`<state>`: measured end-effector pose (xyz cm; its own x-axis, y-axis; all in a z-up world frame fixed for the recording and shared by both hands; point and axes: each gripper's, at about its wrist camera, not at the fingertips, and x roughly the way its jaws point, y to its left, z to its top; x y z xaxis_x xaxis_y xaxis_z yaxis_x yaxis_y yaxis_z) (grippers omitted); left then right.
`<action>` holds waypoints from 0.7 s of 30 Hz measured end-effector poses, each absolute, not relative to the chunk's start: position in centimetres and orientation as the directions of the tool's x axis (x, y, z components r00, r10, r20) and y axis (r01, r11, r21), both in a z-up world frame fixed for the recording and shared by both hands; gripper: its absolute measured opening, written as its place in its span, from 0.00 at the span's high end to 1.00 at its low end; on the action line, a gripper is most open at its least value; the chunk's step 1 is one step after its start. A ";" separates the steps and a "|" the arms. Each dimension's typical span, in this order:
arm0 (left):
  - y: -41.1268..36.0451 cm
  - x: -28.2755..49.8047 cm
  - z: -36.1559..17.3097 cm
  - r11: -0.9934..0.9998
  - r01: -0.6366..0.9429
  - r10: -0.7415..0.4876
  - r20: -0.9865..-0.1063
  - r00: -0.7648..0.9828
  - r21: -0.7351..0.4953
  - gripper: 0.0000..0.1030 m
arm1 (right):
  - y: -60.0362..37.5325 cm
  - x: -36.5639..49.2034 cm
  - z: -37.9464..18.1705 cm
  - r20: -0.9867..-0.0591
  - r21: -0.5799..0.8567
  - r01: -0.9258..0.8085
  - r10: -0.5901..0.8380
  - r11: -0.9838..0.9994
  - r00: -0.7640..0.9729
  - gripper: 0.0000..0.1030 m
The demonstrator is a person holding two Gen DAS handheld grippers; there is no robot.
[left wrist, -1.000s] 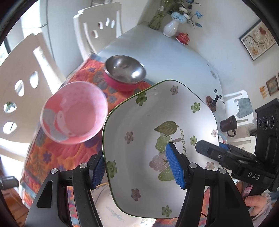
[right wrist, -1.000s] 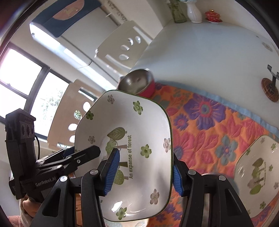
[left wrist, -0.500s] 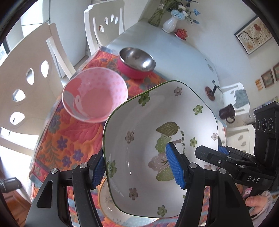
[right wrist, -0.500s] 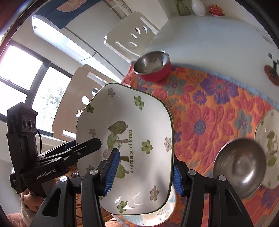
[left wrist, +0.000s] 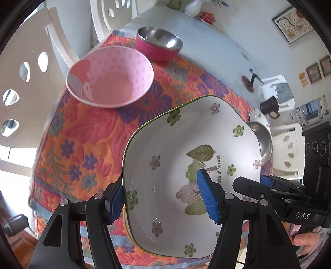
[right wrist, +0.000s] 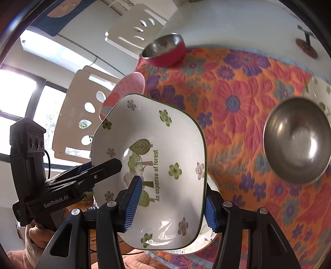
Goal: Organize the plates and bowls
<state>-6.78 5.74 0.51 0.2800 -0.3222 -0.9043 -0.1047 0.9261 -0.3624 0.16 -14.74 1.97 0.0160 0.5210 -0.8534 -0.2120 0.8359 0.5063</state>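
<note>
A white square floral dish (left wrist: 175, 157) reading "An expanse of forest" is held by both grippers. My left gripper (left wrist: 163, 198) is shut on its left rim; my right gripper (right wrist: 168, 203) is shut on its right rim (right wrist: 198, 165). The dish hangs low over the flowered orange mat (left wrist: 86, 132), just above another white dish whose edge shows beneath (right wrist: 211, 233). A pink dotted bowl (left wrist: 109, 76) and a red-sided steel bowl (left wrist: 159, 44) sit further back. A plain steel bowl (right wrist: 298, 140) sits to the right.
Another floral dish (right wrist: 318, 93) lies behind the steel bowl. White chairs (left wrist: 24, 62) stand along the table's left side. A dark mug (left wrist: 269, 106), a small stand (left wrist: 248, 80) and a white vase (left wrist: 192, 8) stand on the far tabletop.
Both grippers have carried the floral dish down and toward the table's near edge. The pink bowl and red bowl now appear farther back, and the plain steel bowl has come into view.
</note>
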 end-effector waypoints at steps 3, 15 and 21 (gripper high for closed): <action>5.6 -7.1 0.0 0.926 -0.090 -0.334 -0.905 0.264 -0.368 0.41 | -14.9 -0.5 1.3 -0.858 0.503 -0.188 0.514 0.844 0.011 0.48; 5.2 -7.7 -2.3 0.936 -0.057 -0.331 -0.922 0.200 -0.348 0.41 | -15.0 -2.6 -1.0 -0.867 0.496 -0.124 0.497 0.859 -0.024 0.48; 4.5 -8.2 -3.5 0.939 -0.046 -0.330 -0.930 0.160 -0.341 0.41 | -15.3 -3.5 -2.2 -0.875 0.484 -0.099 0.482 0.869 -0.051 0.48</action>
<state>-8.15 4.54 -3.54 0.1603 -0.3298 -0.9303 -0.0463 0.9390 -0.3409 -3.48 -15.35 -2.18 -0.0507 0.4817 -0.8749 -0.0988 0.8693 0.4843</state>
